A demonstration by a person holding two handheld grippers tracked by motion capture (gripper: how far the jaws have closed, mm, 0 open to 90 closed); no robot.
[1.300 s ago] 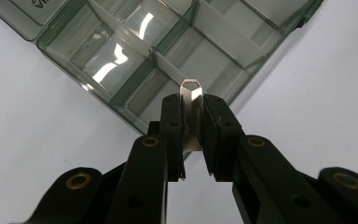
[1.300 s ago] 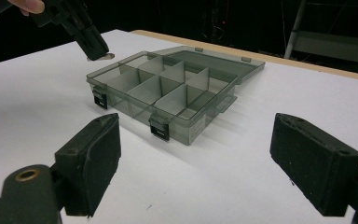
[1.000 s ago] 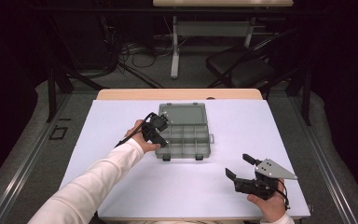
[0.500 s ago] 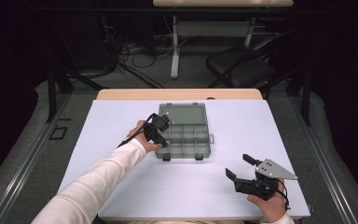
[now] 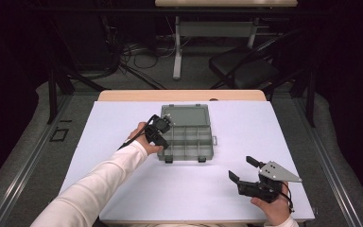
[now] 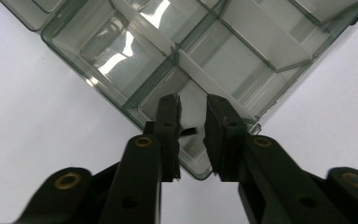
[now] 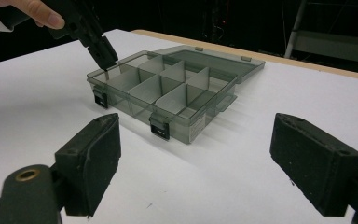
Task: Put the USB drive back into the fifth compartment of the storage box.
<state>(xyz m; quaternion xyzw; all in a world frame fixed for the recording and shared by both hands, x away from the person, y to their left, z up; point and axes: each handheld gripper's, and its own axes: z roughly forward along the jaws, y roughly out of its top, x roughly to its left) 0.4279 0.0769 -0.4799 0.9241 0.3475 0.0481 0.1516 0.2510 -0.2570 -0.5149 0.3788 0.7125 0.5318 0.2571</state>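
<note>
A clear grey compartment box [image 5: 189, 139] lies open mid-table, its lid [image 5: 185, 115] folded flat behind it and its compartments empty. My left gripper [image 5: 163, 143] points down at the box's near left corner. In the left gripper view its jaws [image 6: 193, 105] hang over the corner compartment [image 6: 191, 144] with a narrow gap; they have just been opening, and nothing is pressed between the pads. The right gripper view shows the left gripper's tip [image 7: 103, 58] at the box [image 7: 168, 88] rim. My right gripper [image 5: 242, 169] rests open near the front right edge, its jaws [image 7: 198, 135] wide apart and empty.
White table covering [image 5: 123, 189] spreads around the box, with bare room in front and on both sides. A wooden table edge [image 5: 179, 95] runs along the back. Beyond it stand a black chair [image 5: 250, 71] and cables on the floor [image 5: 137, 56].
</note>
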